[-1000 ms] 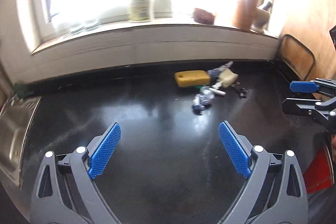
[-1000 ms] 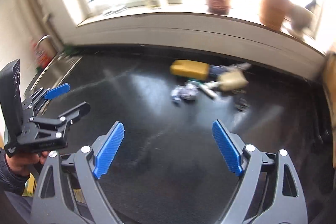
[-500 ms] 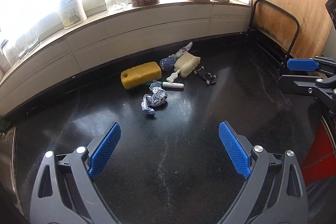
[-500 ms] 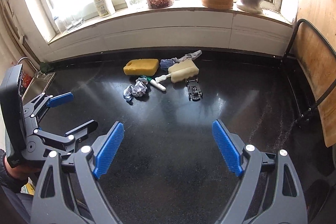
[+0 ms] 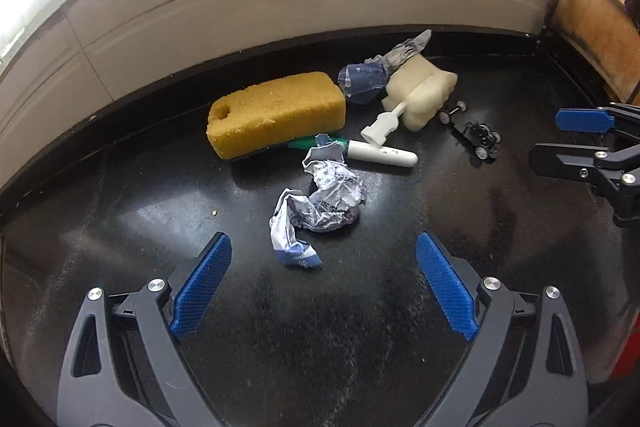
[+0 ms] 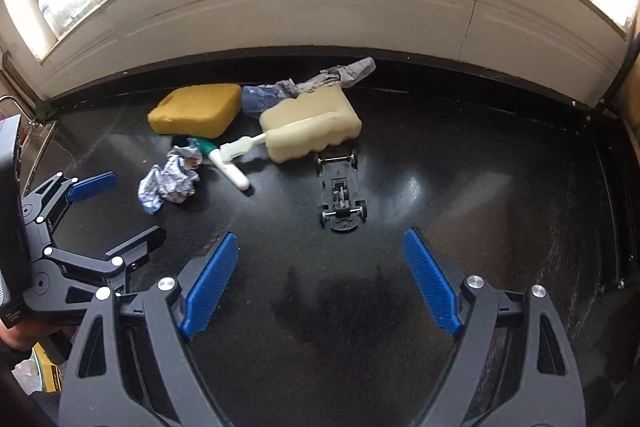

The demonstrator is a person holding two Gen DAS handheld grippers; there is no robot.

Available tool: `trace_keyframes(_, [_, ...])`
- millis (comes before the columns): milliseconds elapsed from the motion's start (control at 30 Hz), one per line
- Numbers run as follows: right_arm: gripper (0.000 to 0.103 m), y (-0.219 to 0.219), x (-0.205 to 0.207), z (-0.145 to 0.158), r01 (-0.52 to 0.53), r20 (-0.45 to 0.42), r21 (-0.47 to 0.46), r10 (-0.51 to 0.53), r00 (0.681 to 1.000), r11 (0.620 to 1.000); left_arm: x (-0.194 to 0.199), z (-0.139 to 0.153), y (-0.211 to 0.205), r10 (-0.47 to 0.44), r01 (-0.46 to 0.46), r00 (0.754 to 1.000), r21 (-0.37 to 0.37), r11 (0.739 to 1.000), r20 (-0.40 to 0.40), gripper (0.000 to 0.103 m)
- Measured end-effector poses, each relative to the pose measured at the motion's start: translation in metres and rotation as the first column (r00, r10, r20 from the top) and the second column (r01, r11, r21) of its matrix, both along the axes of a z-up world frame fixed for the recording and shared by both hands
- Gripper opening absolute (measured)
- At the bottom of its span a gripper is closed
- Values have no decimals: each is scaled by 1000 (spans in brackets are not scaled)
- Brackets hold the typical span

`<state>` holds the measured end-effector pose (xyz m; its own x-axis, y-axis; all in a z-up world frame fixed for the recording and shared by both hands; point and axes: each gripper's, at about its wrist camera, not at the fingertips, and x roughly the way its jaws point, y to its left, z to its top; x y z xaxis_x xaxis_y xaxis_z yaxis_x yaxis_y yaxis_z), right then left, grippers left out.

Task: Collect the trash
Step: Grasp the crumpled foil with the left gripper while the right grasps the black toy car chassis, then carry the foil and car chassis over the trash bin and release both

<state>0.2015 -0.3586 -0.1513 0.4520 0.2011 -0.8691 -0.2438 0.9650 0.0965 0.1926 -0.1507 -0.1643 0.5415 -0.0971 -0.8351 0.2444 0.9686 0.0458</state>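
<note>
Both grippers are hovering over the black countertop (image 5: 120,211) with nothing in them. The left gripper (image 5: 322,275) has its blue pads spread wide, and the crumpled paper wrapper (image 5: 320,203) sits on the counter just ahead of it, roughly centred between the fingers but not touched. The right gripper (image 6: 320,271) is spread wide too, pointed at a little black toy car chassis (image 6: 342,187) lying wheels-up just in front of it. Further back near the wall there's a yellow sponge (image 5: 276,113), a white pen with a green cap (image 5: 376,153) tucked against it, and a cream sponge on a white handle (image 6: 308,129) with a 2nd bit of trash, a twisted blue-grey wrapper (image 5: 380,71), right behind it. The crumpled paper touches the pen's green end, from what I can tell.
</note>
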Motion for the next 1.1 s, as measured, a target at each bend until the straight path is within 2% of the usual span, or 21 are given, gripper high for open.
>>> trace_keyframes(133, [76,0,31,-28,-5,-24,-32,4,1000,999,26,-18,2,16,-16,999,5,1000,-28,91])
trace_keyframes(300, [70,5,49,-48,-30,-36,-69,27,999,997,42,-27,7,39,-40,998,-23,999,-51,89])
trace_keyframes(367, [61,7,49,-48,-43,-12,-87,43,999,995,42,-27,5,31,-31,999,-9,999,-42,84])
trace_keyframes(433, [38,7,49,-46,-49,0,-81,50,999,996,42,-25,2,20,-20,999,-6,1000,-34,71])
trace_keyframes(467, [34,8,48,-45,-56,2,-79,56,998,995,41,-24,1,14,-14,999,-6,1000,-30,61])
trace_keyframes(500, [34,9,48,-46,-58,-1,-83,58,998,995,40,-23,-1,9,-9,1000,-3,1000,-26,49])
trace_keyframes(600, [31,10,45,-45,-52,-15,-73,51,999,996,37,-19,-2,18,-19,999,-12,1000,-37,41])
trace_keyframes(767, [31,10,31,-31,-37,0,-60,37,999,997,24,-1,-7,24,-25,999,-35,999,-26,40])
trace_keyframes(1100, [31,-4,-35,13,4,55,-28,-2,998,1000,-40,45,-16,16,-13,999,-52,999,46,40])
